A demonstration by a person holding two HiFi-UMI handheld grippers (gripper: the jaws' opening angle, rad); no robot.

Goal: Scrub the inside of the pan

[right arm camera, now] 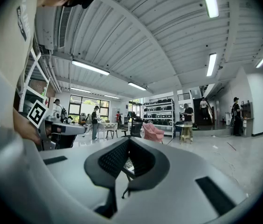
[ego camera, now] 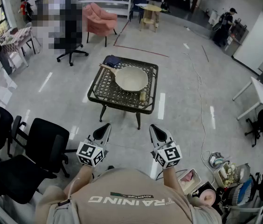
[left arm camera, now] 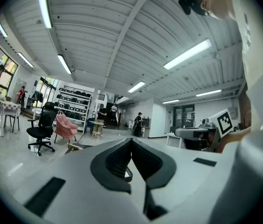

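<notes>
Head view: pan (ego camera: 131, 78) sits centre frame on a black lattice table (ego camera: 104, 94), cream inside facing up, right way up. Wooden handle (ego camera: 107, 68) sticks out toward the upper left, so the pan's long axis runs upper left to lower right, with the bowl at the lower-right end. A small yellowish item (ego camera: 143, 95) stands on the table just beside the pan's lower right rim; too small to tell what it is. A dark blue cloth (ego camera: 113, 60) lies at the table's upper left edge, near the handle tip. Left gripper (ego camera: 104, 129) and right gripper (ego camera: 155, 129) are low in frame, side by side, both held level and pointing up-frame toward the table, well apart from the pan. In the left gripper view the jaws are pressed together with nothing between them; in the right gripper view it is the same, the jaws meeting at the tip and empty. Black office chairs (ego camera: 47, 143) are at lower left, and a pink armchair (ego camera: 99, 18) is at upper left, beyond the table.
</notes>
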